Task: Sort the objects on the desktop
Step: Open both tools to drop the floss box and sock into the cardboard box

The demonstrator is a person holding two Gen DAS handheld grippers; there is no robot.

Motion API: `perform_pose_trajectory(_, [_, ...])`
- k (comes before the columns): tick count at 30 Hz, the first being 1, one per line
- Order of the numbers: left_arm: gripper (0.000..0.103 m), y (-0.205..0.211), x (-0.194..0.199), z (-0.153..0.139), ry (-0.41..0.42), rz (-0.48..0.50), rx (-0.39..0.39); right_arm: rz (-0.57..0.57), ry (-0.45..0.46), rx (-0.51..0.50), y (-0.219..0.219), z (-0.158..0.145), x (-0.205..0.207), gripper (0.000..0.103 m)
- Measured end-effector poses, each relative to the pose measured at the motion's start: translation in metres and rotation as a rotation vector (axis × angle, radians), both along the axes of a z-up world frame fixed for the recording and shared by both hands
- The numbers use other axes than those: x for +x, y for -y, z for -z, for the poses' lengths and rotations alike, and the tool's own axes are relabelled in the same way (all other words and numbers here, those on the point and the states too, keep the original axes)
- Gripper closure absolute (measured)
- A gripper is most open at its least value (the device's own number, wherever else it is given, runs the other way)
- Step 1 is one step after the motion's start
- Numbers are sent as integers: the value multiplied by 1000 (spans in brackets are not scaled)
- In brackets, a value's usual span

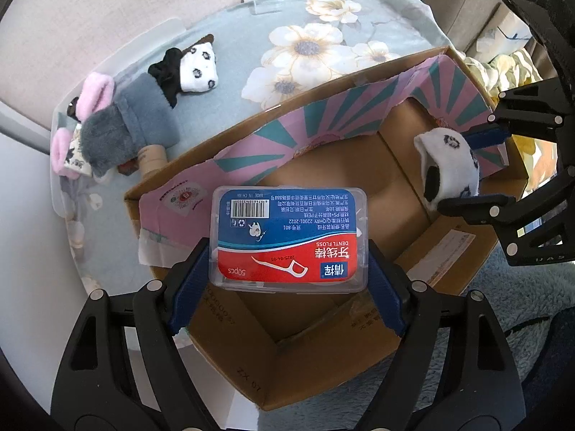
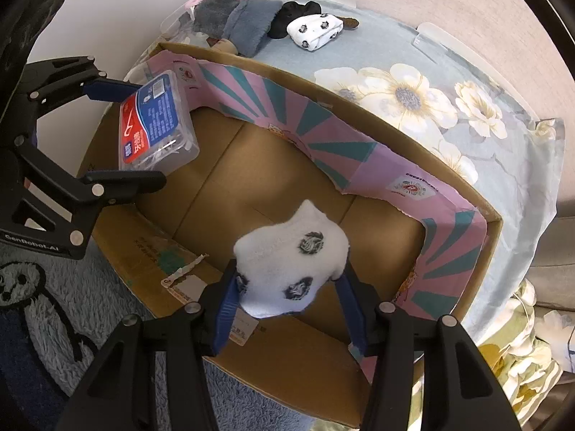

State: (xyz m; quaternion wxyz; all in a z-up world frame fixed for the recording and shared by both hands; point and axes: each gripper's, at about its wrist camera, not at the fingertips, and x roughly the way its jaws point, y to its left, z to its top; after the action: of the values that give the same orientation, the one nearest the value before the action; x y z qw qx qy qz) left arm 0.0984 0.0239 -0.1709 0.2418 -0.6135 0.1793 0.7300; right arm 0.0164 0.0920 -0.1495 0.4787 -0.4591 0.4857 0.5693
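Both tools are hovering over the open cardboard box (image 2: 377,352): the left tool (image 1: 287,273) is clamping the floss case (image 1: 289,239), the right tool (image 2: 287,309) a white sock (image 2: 291,262). Next, I judge, both are releasing inside.

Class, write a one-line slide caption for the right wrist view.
Right gripper holds a white sock over the cardboard box; left gripper holds a floss box.

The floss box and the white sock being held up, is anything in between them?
Nothing hangs between the dental floss box and the white sock; under that gap is only the bare brown floor of the cardboard box, shown in the right wrist view.
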Motion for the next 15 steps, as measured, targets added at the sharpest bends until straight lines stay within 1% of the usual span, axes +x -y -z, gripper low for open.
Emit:
perform_pose_trajectory(7, [24,2,-3,5,23,-5,0,4,2,-15,0,2,1,54])
perform_pose_trajectory(9, [23,1,-5,7,53,-12,10,2,2,-25,0,3,1,52])
perform_pose_trajectory(11, [18,2,-8,10,93,-30,25,5,11,-33,0,4,0,48])
perform_pose_trajectory(12, [9,3,-9,11,107,-35,32,7,15,-38,0,5,0,45])
perform_pose_trajectory(13, [3,4,-9,11,117,-41,40,10,17,-45,0,7,0,43])
perform_pose_trajectory(15, [2,5,-9,10,125,-46,59,15,16,-63,0,9,0,30])
